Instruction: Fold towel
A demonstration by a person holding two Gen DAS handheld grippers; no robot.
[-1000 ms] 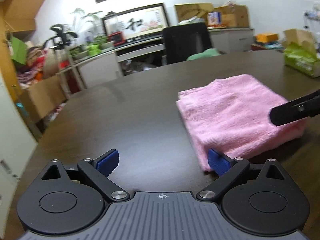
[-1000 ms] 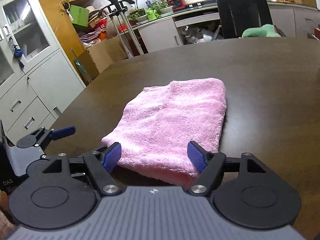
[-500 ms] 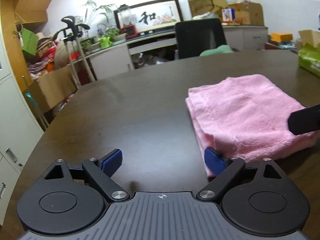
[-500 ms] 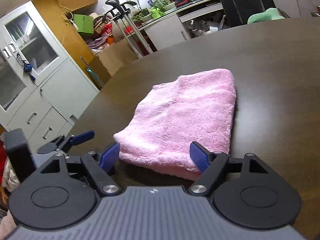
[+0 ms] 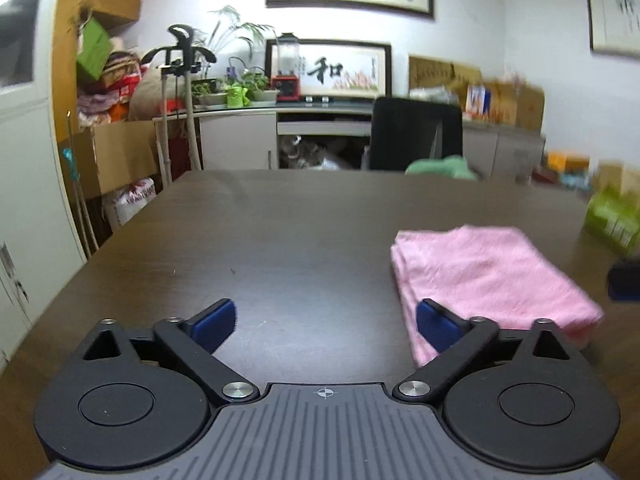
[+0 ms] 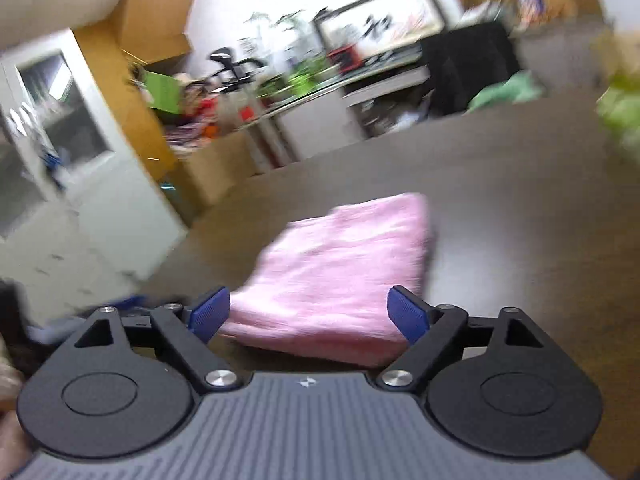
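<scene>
A pink towel (image 5: pixel 488 276) lies folded into a thick rectangle on the dark wooden table (image 5: pixel 280 248). In the left wrist view it lies at the right, by my right fingertip. My left gripper (image 5: pixel 326 326) is open and empty, above bare table to the left of the towel. In the right wrist view the towel (image 6: pixel 344 276) lies just beyond my right gripper (image 6: pixel 308 314), which is open and empty, apart from the cloth. That view is blurred. A dark part of the right gripper (image 5: pixel 624 282) shows at the right edge of the left wrist view.
A green packet (image 5: pixel 612 216) stands on the table to the right of the towel. A black office chair (image 5: pixel 416 136) with a green cloth (image 5: pixel 440 168) stands at the far edge. White cabinets (image 6: pixel 60 200) and cardboard boxes stand left of the table.
Both grippers have drawn back from the towel and tilted upward, staying open. The right gripper has left the towel's surface in the left wrist view. The towel has not moved.
</scene>
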